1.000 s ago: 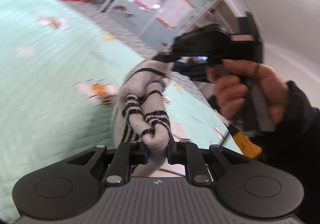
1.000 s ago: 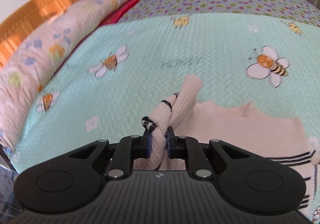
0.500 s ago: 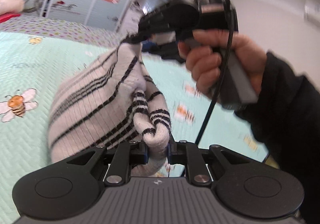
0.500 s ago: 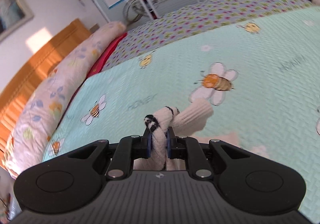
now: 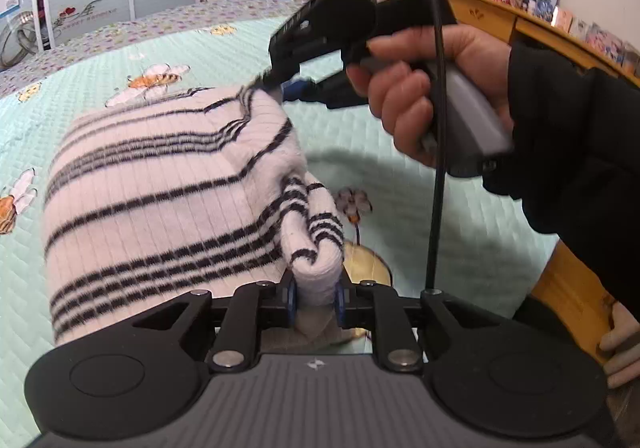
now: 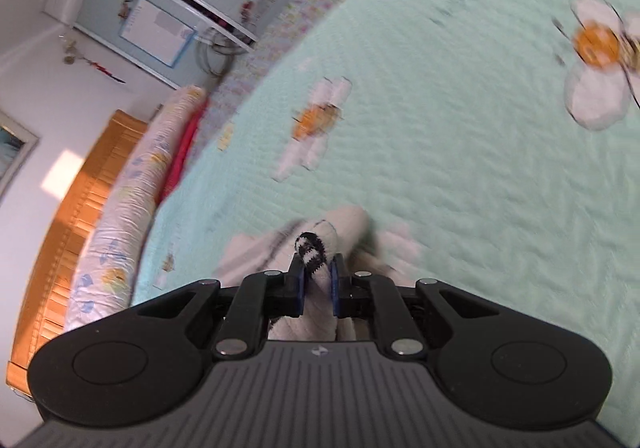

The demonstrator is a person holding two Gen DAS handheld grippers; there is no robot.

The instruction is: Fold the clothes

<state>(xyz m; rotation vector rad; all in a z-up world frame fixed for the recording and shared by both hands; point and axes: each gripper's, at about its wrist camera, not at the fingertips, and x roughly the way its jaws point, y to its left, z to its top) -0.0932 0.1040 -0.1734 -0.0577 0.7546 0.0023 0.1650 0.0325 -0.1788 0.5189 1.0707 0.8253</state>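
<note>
The left gripper [image 5: 314, 302] has its jaws easing apart by a hair, yet its blue pads still press a bunched fold of the white, black-striped sweater [image 5: 168, 200]. The right gripper [image 6: 318, 284], with its jaws drawn nearly together, pinches another striped edge of the same sweater [image 6: 320, 236]. In the left wrist view the right gripper [image 5: 276, 78] shows in a hand [image 5: 420, 96], its tip at the sweater's far edge. The sweater hangs stretched between the two over the mint bee-print bedspread [image 6: 460, 152], toward its near edge; whether it touches the spread cannot be told.
</note>
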